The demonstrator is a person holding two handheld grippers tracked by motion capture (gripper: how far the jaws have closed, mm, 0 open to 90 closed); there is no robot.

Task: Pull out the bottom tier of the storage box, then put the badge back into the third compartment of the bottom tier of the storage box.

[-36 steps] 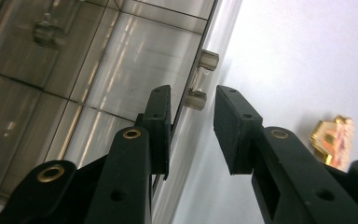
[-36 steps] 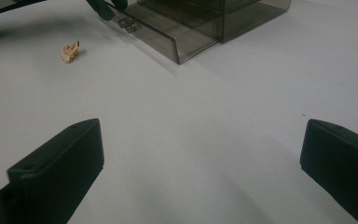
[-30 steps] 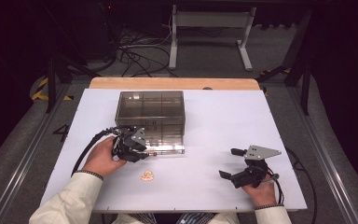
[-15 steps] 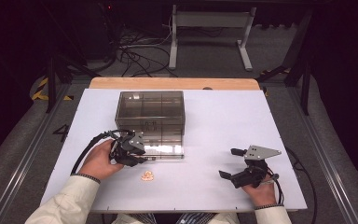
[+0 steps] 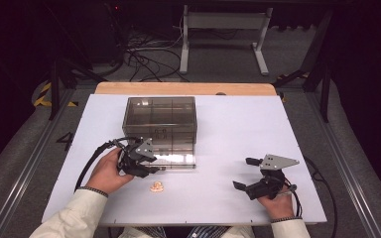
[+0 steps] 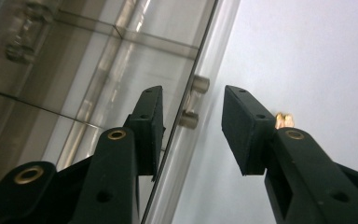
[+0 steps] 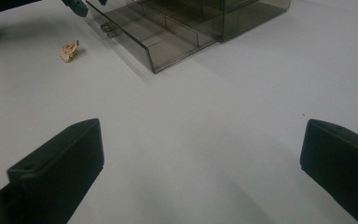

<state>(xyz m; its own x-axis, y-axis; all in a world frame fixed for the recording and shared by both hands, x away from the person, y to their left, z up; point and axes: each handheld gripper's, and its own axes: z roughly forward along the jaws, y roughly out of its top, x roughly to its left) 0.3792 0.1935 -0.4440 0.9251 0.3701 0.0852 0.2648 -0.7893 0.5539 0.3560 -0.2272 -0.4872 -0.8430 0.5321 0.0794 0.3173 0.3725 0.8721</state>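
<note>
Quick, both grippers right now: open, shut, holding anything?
Left gripper: jaws have just been opening; they straddle the drawer front and its handle, pads off it.
Right gripper: open wide over the table, holding nothing.

The high view looks forward and down from above the person's side onto the whole white counter [image 5: 228, 129]. The left gripper view sits very close against the smoky transparent plastic drawer box [image 6: 98, 60], looking along its front. The right gripper view looks low across the counter from farther off; both share the small tan object [image 7: 69, 50].
</note>
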